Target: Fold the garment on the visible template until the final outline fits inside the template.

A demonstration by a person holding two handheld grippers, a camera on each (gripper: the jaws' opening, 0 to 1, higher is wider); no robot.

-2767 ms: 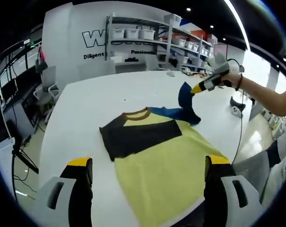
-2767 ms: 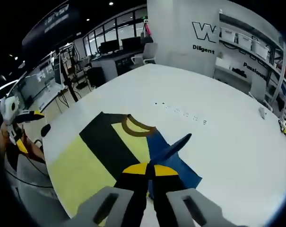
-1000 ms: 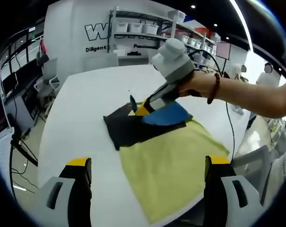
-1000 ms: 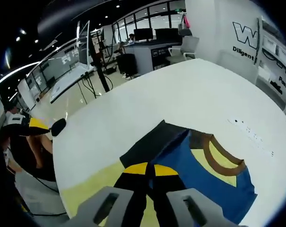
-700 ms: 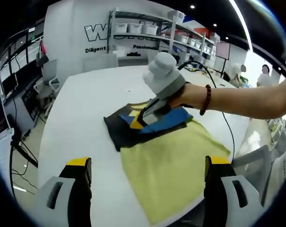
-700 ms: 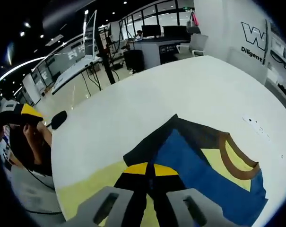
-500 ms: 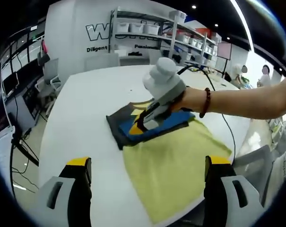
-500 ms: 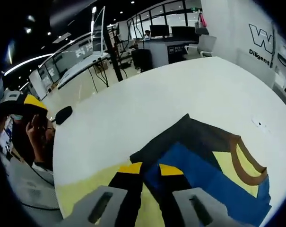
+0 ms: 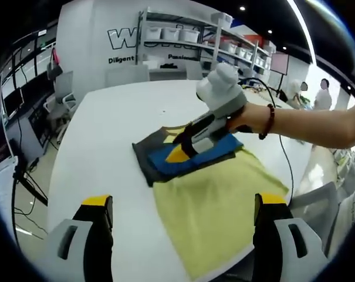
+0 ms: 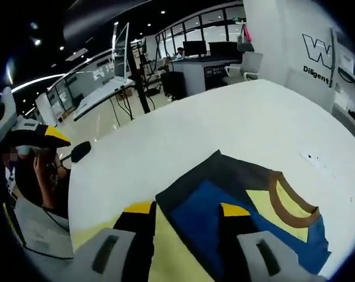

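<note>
Sleeve-fold step: right gripper (image 9: 178, 150) released, jaws spread just over the blue sleeve (image 10: 209, 214) laid across the shirt (image 9: 215, 202) on the surface (image 9: 101, 164); left gripper (image 9: 183, 214) open, hovering nearer; next probably grab the hem.

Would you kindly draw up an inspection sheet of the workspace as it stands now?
Surface: white table, broad, bare around the garment.
Job's things: yellow T-shirt lying flat, brown collar; blue sleeve folded over the black sleeve; no template outline can be made out.
Clutter: tiny dark specks on the far table; otherwise nothing seen.
Grippers: left gripper open, above the shirt's hem; right gripper open, just over the blue sleeve.
Cables: dark cable trailing from the right gripper.
Surroundings: shelves with bins, office chairs, desks with monitors, people at the edges.
</note>
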